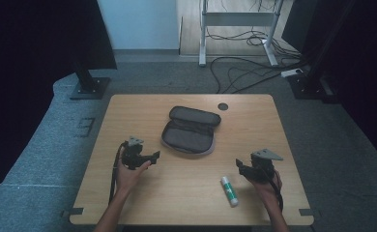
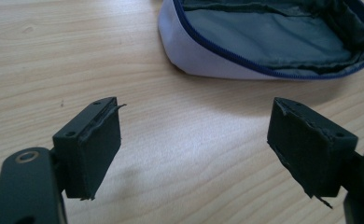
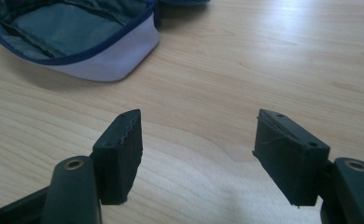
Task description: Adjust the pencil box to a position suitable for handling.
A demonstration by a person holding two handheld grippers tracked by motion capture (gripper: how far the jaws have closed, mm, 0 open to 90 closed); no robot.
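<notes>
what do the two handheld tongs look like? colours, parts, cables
Both are matte black. The left tongs and right tongs each carry a grey three-cornered plate on top and trail a black cable along the bare, sleeveless forearm. Close up, each jaw ends in a blocky black pad with frayed edges, screw holes, and a brass-ringed pivot.

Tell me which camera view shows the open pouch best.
The high view: the whole pouch lies unzipped mid-table, both halves visible. The left gripper view shows one half's grey lining and blue zipper edge; the right gripper view shows a cropped corner.
</notes>
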